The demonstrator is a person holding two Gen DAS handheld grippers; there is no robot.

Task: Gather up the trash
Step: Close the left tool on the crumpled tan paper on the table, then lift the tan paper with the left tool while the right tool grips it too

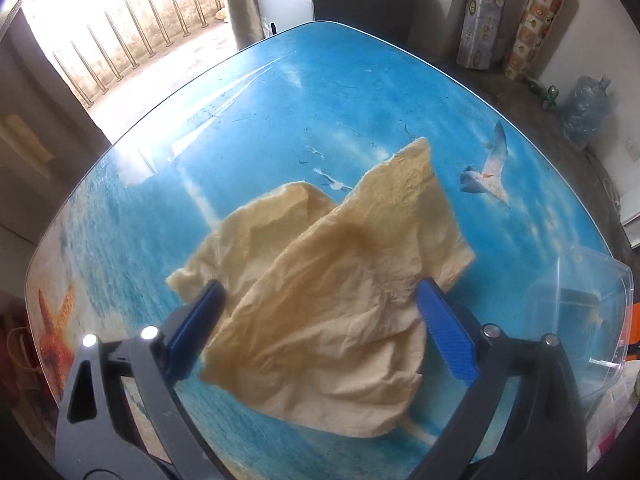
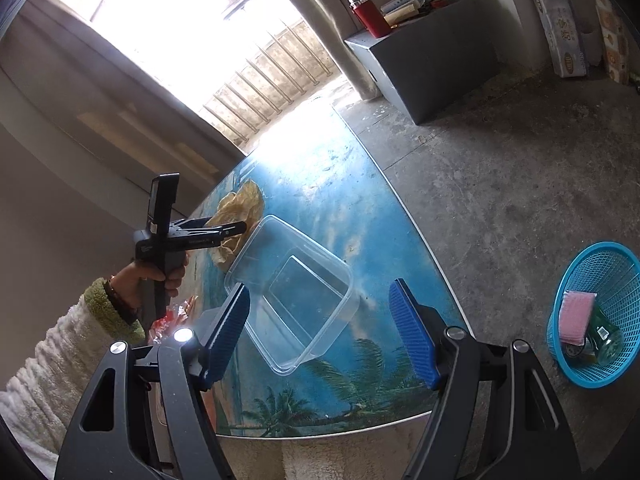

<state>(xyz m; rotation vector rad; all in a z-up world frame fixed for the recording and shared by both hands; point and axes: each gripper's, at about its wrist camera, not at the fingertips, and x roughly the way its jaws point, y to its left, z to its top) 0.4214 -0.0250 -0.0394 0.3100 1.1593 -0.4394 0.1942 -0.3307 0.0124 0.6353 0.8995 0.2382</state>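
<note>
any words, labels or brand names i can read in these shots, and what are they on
None can be read for certain.
Wrapped paper-roll pack against the wall: printed green badge and characters, too blurred.
Left gripper body: small pale marking, too small.
Green bottle in the blue basket: label unreadable.

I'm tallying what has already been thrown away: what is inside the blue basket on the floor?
In the blue basket lie a pink sponge-like pad and a green bottle, with a dark round item beside them, partly hidden. Whatever is beneath them is covered.

Crumpled beige paper [image 1: 320, 300] on table [image 1: 260, 120]
</note>
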